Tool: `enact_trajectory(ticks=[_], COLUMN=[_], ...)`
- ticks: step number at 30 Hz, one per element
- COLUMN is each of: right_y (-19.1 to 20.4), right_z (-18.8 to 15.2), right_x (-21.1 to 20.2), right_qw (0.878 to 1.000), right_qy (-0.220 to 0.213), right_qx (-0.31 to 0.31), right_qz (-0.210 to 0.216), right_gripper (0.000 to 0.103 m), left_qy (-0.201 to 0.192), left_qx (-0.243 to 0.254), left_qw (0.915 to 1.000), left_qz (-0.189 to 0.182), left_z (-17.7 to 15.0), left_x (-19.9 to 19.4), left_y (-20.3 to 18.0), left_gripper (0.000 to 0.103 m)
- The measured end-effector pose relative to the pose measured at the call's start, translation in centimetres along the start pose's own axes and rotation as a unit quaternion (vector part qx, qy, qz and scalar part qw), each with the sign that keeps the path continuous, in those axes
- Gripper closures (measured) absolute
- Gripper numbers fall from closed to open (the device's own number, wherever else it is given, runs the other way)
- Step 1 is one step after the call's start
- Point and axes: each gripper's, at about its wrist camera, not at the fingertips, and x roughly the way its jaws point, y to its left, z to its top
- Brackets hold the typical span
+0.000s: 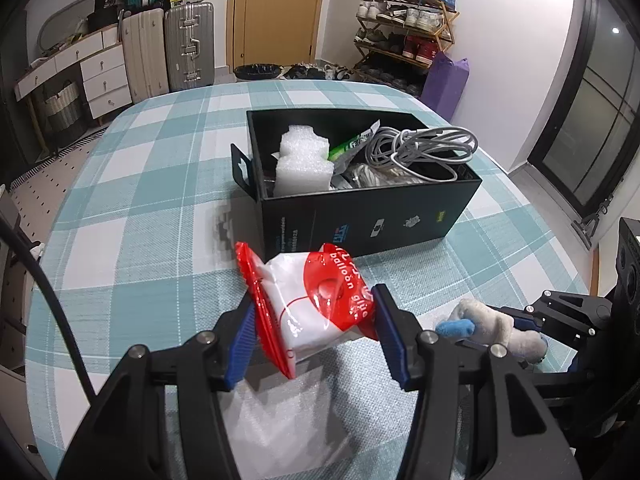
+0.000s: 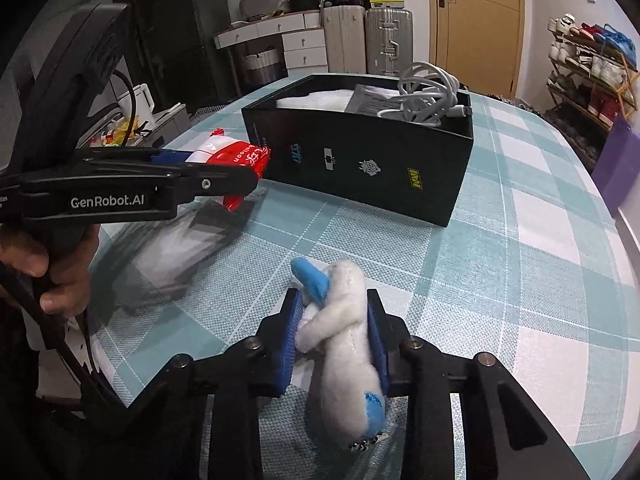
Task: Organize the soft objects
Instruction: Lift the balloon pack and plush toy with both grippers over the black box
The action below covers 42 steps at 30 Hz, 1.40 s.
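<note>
Balloon packet [image 1: 316, 308] pinched in left gripper [image 1: 314, 334] jaws; right gripper [image 2: 334, 334] jaws squeezing white plush toy [image 2: 344, 344], w/ black box [image 2: 360, 168] beyond.

Beside the matt black cardboard box [image 1: 372, 216], a glossy crinkled plastic packet [image 1: 316, 308]; a fuzzy white plush toy [image 2: 344, 344] lies on woven checked cloth [image 1: 132, 208].

Black gripper [image 2: 236, 176] marked "GenRobot.AI", blue pads [image 2: 289, 344], silver screws.
</note>
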Motion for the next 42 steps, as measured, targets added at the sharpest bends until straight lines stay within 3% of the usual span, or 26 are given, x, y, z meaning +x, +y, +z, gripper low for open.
enact_trajectory(ticks=[14,28,42], right_y=[-1.0,-1.6,-2.3], right_z=[2.1,7.3,12.1], right_x=[-2.1,-5.0,-3.3], right_qw=[0.999,0.993,0.988], right_qy=[-0.05,-0.119,-0.153], right_qx=[0.005,0.002,0.027], right_qz=[0.0,0.006,0.002], right_gripper=[0.072,0.072,0.072], left_qy=[-0.027,-0.064,-0.081], left_qx=[0.005,0.02,0.025], left_qw=[0.9996,0.9977,0.9964], left_qz=[0.004,0.008,0.006], left_z=[1.0,3.9,7.4], left_x=[-1.7,-3.2,-1.7], left_y=[-0.2,-0.7,-0.5], left_gripper=[0.049,0.049,0.049])
